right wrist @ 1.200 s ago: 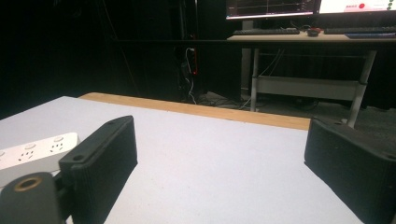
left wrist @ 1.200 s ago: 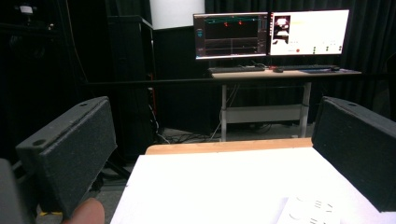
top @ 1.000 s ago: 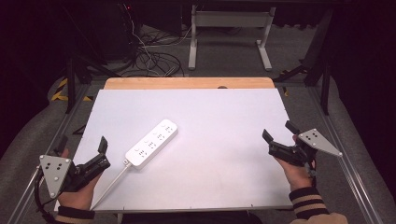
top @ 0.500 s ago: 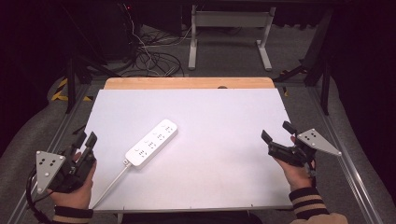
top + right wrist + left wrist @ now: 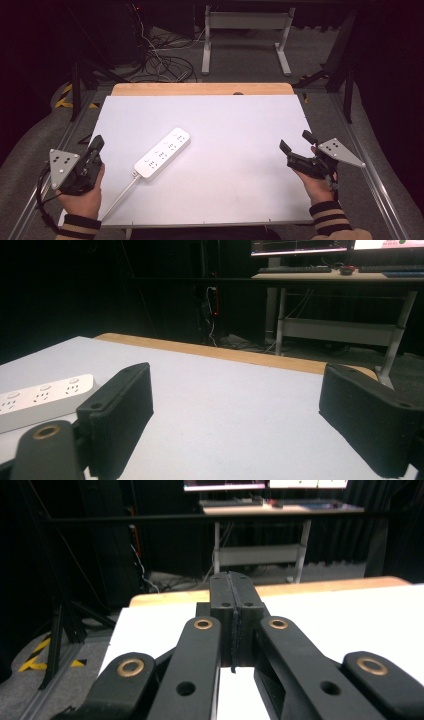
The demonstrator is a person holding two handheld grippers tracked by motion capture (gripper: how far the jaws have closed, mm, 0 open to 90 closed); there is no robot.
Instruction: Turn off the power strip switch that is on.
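A white power strip [image 5: 163, 153] lies at a slant on the white table [image 5: 240, 120], left of centre, with its white cord [image 5: 120, 195] running toward the front edge. It also appears at the left of the right gripper view as the power strip [image 5: 40, 399]. My left gripper [image 5: 96, 146] is at the table's front left corner, left of the strip, jaws pressed together with nothing between them [image 5: 233, 597]. My right gripper [image 5: 296, 141] hovers over the right side of the table with jaws wide apart and empty [image 5: 235, 405].
A wooden strip [image 5: 200, 89] runs along the table's far edge. Behind it on the floor lie cables [image 5: 160, 60] and a desk frame [image 5: 245, 35]. Metal rails [image 5: 380, 190] flank the table on both sides.
My left gripper has drawn back to the front left corner, turned to point away from me, and shut. The right gripper has stayed about where it was, open.
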